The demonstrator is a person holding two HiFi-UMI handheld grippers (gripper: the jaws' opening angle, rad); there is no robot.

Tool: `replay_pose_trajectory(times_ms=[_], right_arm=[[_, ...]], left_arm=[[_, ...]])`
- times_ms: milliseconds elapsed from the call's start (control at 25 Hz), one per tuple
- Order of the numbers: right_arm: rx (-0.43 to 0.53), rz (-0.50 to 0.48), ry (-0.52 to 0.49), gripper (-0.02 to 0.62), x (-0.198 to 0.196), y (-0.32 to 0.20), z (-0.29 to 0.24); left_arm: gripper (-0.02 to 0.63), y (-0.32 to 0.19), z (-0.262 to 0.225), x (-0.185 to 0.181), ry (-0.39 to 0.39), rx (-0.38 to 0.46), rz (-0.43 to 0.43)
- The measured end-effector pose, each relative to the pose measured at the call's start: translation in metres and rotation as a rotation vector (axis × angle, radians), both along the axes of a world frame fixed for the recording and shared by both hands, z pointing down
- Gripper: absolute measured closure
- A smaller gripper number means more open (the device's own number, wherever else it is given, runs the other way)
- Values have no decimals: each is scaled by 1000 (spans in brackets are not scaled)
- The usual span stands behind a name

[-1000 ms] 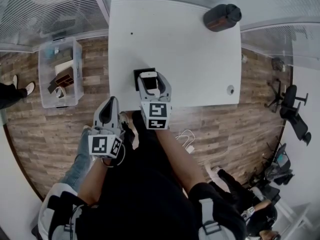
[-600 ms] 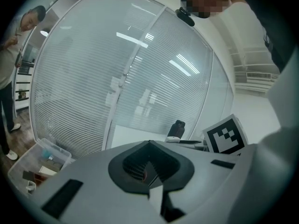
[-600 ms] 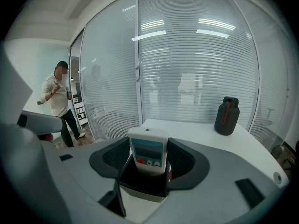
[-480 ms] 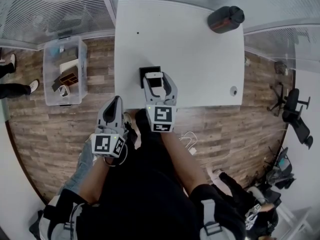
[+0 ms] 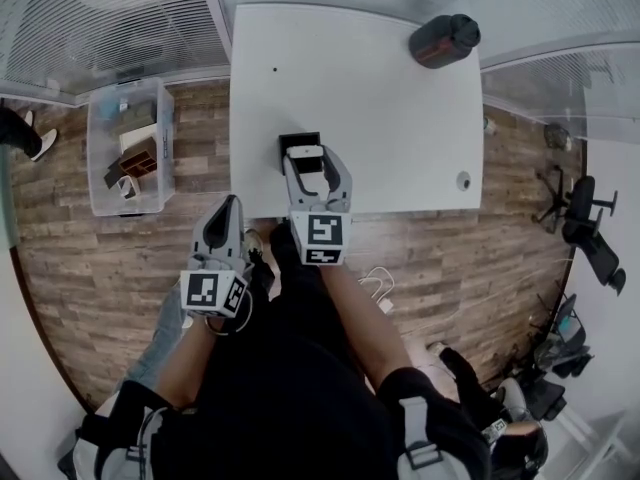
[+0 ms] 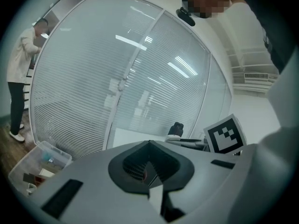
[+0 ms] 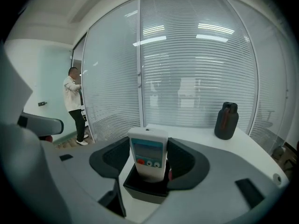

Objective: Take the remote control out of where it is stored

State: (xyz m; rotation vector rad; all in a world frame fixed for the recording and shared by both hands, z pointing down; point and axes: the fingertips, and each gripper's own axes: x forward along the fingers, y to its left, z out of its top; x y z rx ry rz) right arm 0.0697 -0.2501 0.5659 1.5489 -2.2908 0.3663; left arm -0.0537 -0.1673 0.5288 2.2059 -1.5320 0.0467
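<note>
On floor far left: clear bin (image 5: 125, 148). Left gripper (image 5: 229, 204) off near table (image 5: 380, 98) edge, fingers together, empty. Right gripper (image 5: 314, 162) over near edge, fingers clamped on remote control (image 5: 305, 154) sides; remote upright, base in black holder (image 5: 289, 142). Far right corner: dark bottle (image 5: 443, 38).

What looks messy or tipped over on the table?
Nothing stands out. The remote control stands upright in its black holder, between the right gripper's jaws, and the dark bottle stands upright at the table's far corner. Nothing spilled.
</note>
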Motion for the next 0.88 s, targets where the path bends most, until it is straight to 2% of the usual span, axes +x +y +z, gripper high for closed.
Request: replay_pose_trajectory(times_ms=[400, 880], right_arm=[[54, 16, 1, 341, 1, 7, -29], [152, 36, -20, 341, -2, 54, -92]], left_arm=[[600, 12, -14, -6, 11, 28, 9], [600, 51, -58, -17, 15, 128, 39]])
